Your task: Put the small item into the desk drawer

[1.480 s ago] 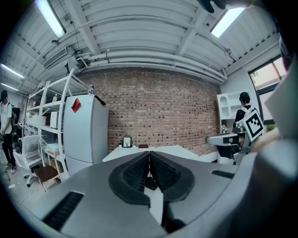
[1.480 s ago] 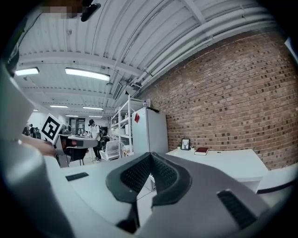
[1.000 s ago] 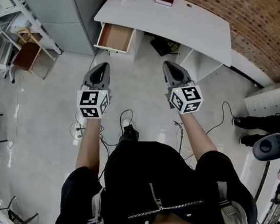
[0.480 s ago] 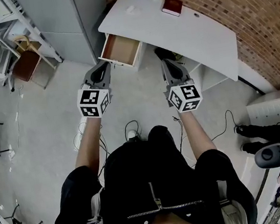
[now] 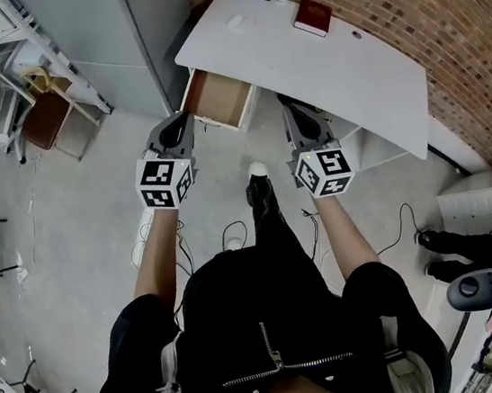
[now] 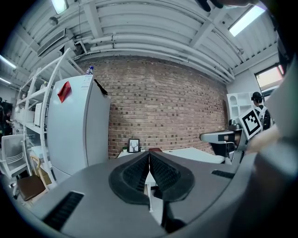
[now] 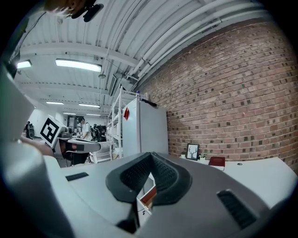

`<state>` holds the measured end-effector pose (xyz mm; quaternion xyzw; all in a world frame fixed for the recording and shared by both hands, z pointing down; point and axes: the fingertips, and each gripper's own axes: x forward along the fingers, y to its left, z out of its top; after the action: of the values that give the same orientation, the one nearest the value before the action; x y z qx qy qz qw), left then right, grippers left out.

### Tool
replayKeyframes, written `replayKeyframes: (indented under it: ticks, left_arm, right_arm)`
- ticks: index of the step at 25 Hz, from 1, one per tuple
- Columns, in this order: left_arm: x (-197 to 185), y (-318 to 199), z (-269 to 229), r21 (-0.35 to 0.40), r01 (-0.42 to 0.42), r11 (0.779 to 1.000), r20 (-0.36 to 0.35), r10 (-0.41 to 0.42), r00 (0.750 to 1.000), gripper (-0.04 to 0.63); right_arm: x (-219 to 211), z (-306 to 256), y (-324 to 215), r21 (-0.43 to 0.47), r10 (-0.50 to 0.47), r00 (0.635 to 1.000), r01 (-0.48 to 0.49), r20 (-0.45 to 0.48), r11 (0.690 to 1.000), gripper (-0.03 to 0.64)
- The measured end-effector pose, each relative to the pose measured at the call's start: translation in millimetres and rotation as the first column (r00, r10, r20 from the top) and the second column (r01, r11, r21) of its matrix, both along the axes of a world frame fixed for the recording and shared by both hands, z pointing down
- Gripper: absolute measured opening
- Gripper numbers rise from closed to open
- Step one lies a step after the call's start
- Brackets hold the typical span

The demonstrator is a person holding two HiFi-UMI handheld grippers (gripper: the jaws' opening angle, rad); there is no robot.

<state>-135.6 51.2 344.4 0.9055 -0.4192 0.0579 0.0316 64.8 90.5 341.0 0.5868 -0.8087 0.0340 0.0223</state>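
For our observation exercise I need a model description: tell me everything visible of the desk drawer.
The desk drawer is a shallow rectangular box with white walls and a brown, wood-looking bottom. It is pulled well out, level, from the end of the white desk nearest the grey cabinet. From the head view its inside looks bare. Only the desk is seen touching it.

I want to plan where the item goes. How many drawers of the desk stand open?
1. The open drawer juts from the white desk at the end near the grey cabinet. Other drawers may be hidden beneath it.
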Motion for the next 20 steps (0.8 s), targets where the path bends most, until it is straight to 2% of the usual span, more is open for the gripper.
replayKeyframes:
  ticks: [8, 20]
  left_arm:
    - [17.9, -84.5, 3.7, -0.013, 0.044, 0.999, -0.005, -0.044, 0.999, 0.021]
    - [70.8, -239.7, -8.8, -0.031, 0.084, 0.996, 0.001, -0.084, 0.996, 0.021]
  right_arm:
    - [20.3, 8.8, -97.8, -0.009, -0.037, 0.999, 0.038, 0.018, 0.999, 0.006]
    - [49.4, 4.9, -282.9, -0.032, -0.129, 0.991, 0.131, 0.037, 0.991, 0.006]
